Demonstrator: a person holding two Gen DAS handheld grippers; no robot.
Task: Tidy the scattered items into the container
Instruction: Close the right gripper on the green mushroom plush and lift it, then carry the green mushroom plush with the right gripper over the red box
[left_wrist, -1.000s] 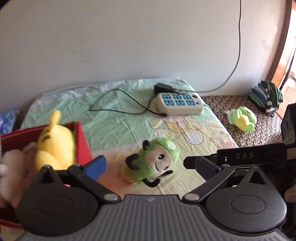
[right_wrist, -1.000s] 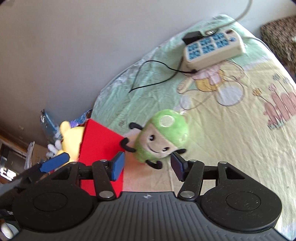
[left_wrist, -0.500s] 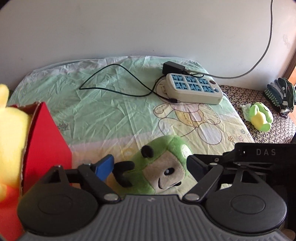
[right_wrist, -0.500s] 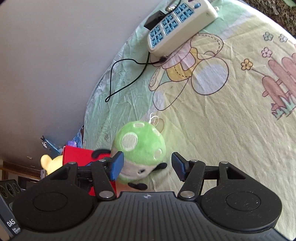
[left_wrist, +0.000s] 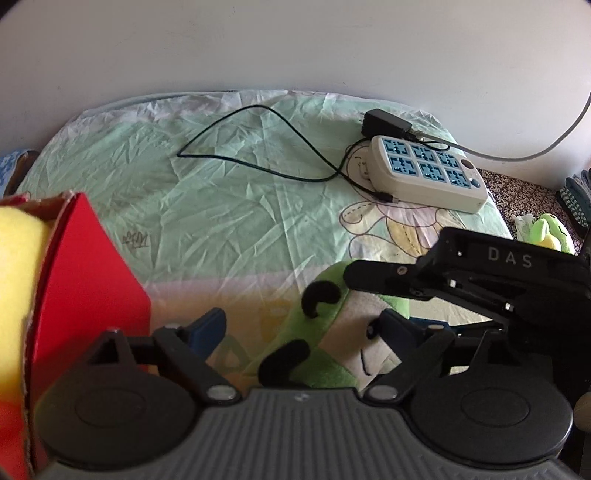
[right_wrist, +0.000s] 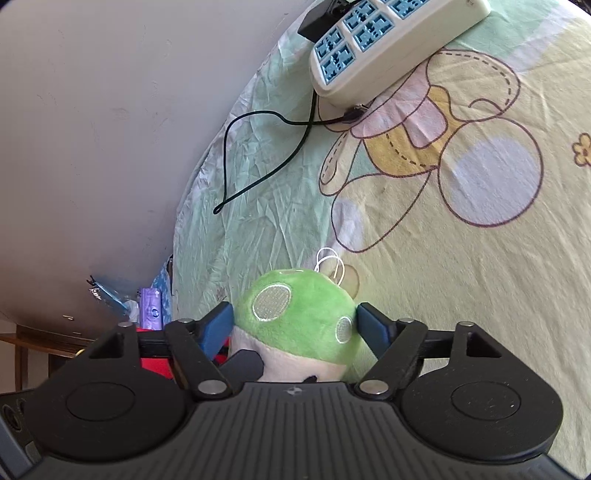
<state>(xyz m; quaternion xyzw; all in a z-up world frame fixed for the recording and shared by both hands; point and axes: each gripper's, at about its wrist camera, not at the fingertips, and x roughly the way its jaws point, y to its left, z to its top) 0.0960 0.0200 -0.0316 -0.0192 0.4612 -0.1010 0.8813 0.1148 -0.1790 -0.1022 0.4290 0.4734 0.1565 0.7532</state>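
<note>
Near the front edge of the cartoon-print bedsheet (right_wrist: 461, 258), the green mushroom-cap plush toy with black limbs (right_wrist: 295, 314) is flanked by the right gripper (right_wrist: 293, 323); its blue fingertips (right_wrist: 218, 325) sit against both sides of the cap, so the toy appears clamped. From the left wrist view, the left gripper (left_wrist: 306, 328) is seen with jaws apart, nothing held, the plush (left_wrist: 332, 332) lying between and beyond them. The red cardboard box (left_wrist: 85, 280) is placed just left of the plush, with a yellow plush toy (left_wrist: 18, 288) inside. A white multi-socket power strip (left_wrist: 428, 173) and black cable (left_wrist: 258, 147) are seen near the sheet's far edge.
</note>
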